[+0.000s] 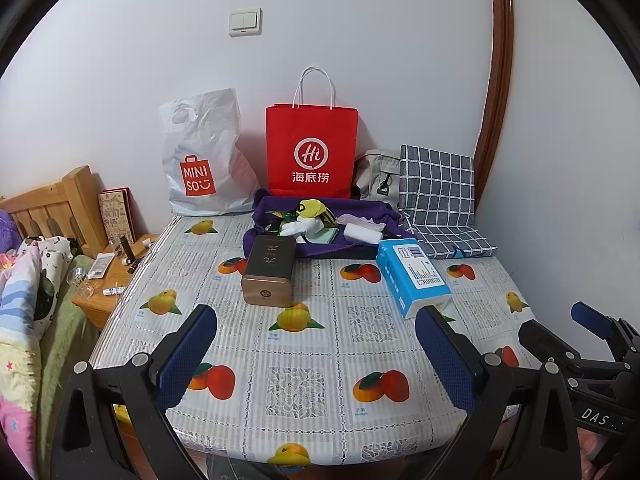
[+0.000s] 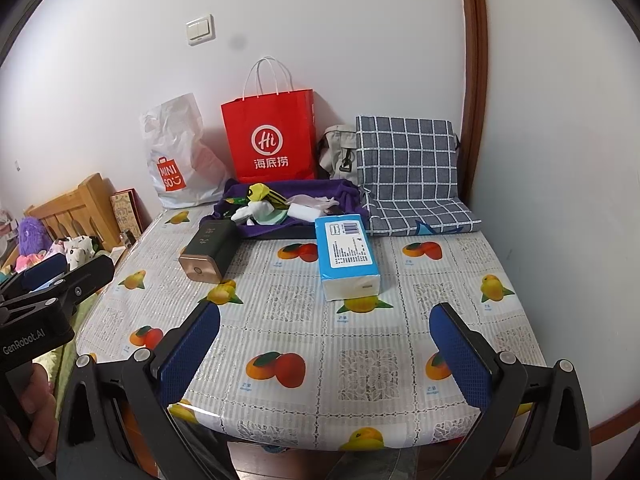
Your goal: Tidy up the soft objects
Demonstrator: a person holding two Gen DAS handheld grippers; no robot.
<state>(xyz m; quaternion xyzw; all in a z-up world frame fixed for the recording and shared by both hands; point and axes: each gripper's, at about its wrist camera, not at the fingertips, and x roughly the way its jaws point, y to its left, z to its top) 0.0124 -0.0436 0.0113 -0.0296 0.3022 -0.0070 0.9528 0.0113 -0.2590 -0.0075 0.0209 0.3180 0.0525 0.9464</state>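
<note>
Fingers of both grippers stand wide apart with nothing between them. The left gripper (image 1: 316, 354) and the right gripper (image 2: 324, 354) both hover over the near edge of the counter (image 2: 360, 368), which wears a fruit-print cover; the 2 sit side by side, each showing at the edge of the other's view.

At the far middle of the counter lies a purple cloth (image 1: 276, 206) spread like a shallow nest, and in it sits the pile of soft things (image 1: 316, 220): white pieces, a yellow-and-black one, a pale green one and a white roll (which pieces are socks or cloths cannot be told). Just in front of the cloth's left corner lies a dark tin (image 1: 269, 270) on its side, its bronze end toward the cameras. To the right of it a blue tissue pack (image 2: 347, 256) lies flat, its far end touching the cloth.

Behind the cloth, against the wall, stand a white plastic bag (image 1: 202, 160), a red paper bag (image 1: 312, 148) and a grey bag (image 1: 376, 174). A checked cushion (image 2: 412, 172) fills the far right corner.
</note>
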